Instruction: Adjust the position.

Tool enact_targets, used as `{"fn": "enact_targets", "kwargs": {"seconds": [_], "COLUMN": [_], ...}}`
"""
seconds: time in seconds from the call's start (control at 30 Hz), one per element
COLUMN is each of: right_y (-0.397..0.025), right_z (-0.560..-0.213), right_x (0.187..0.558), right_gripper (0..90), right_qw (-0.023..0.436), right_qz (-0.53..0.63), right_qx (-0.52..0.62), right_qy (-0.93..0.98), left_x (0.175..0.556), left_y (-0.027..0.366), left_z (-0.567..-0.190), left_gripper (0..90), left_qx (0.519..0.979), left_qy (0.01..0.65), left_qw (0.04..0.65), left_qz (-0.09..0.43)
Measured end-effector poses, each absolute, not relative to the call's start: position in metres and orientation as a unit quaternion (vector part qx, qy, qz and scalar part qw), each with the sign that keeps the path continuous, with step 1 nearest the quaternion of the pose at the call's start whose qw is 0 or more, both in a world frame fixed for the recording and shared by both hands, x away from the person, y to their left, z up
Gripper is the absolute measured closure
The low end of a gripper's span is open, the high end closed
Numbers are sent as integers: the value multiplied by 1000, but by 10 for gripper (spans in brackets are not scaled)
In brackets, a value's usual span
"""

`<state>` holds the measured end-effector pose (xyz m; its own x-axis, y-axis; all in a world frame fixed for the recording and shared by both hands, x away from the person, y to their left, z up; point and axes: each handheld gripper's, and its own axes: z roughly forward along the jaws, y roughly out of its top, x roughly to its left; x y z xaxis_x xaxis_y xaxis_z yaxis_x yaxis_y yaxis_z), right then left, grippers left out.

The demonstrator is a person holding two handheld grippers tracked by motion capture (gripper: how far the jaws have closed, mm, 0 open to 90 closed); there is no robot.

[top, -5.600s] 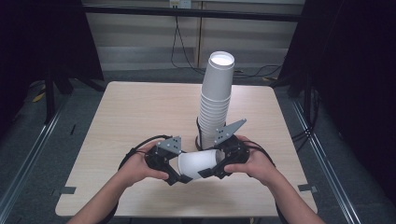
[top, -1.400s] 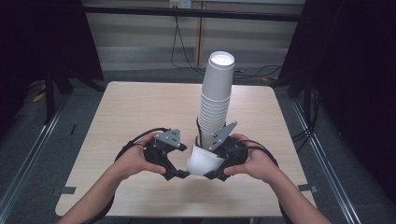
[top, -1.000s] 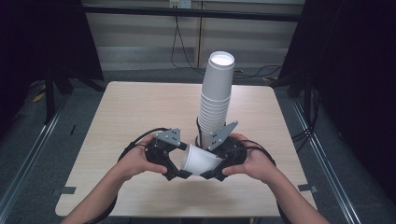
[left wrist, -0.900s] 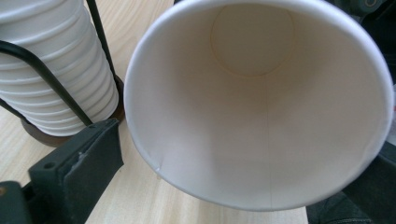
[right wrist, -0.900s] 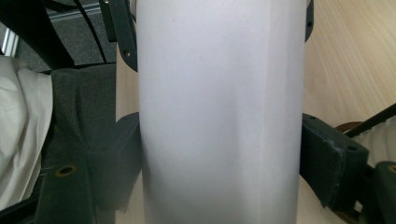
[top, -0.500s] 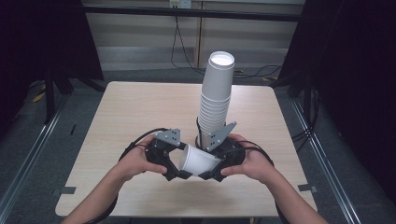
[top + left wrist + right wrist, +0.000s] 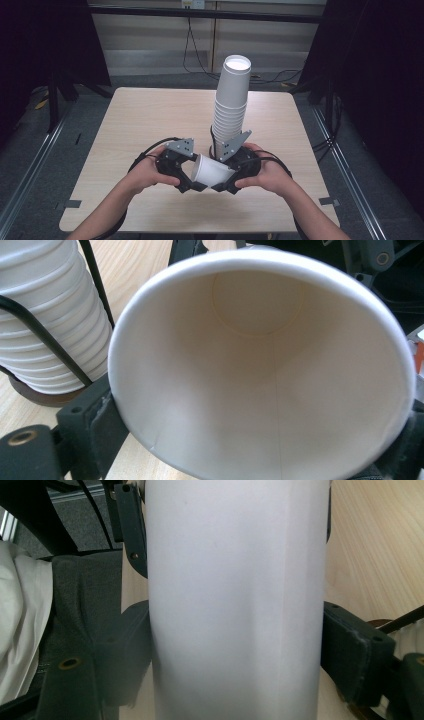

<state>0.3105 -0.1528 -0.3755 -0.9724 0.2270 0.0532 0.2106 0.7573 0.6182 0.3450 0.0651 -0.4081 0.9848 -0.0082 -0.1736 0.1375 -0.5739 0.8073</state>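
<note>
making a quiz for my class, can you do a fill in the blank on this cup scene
1. The single paper cup is held between the left gripper and the right gripper, lying on its ____.
2. The cup's open mouth faces the ____ gripper.
3. Behind the grippers, the tall stack of cups stands with the cups' bottoms facing ____.
4. The table has a top made of light ____.

Missing words: side; left; up; wood

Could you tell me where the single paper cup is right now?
In the high view, the cup lies on its side between the left hand-held gripper and right hand-held gripper, just in front of the cup stack.
</note>
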Motion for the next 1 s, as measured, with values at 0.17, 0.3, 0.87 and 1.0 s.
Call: {"fn": "enact_targets", "kwargs": {"seconds": [0.17, 0.3, 0.87, 1.0], "right_y": [-154, -154, -155, -154], "right_z": [-375, -377, -379, -380], "right_x": [311, 311, 312, 312], "right_gripper": [217, 216, 217, 216], "right_qw": [14, 22, 17, 17], "right_qz": [333, 332, 332, 332], "right_qx": [118, 115, 119, 122], "right_qy": [935, 936, 936, 935], "left_x": [345, 345, 346, 346], "left_y": [66, 66, 65, 65], "left_z": [-406, -405, -404, -404], "left_gripper": [94, 102, 109, 110], "left_qx": [883, 886, 886, 886], "left_qy": [35, 38, 38, 38], "left_qw": [462, 457, 456, 456], "left_qz": [-76, -73, -74, -72]}}
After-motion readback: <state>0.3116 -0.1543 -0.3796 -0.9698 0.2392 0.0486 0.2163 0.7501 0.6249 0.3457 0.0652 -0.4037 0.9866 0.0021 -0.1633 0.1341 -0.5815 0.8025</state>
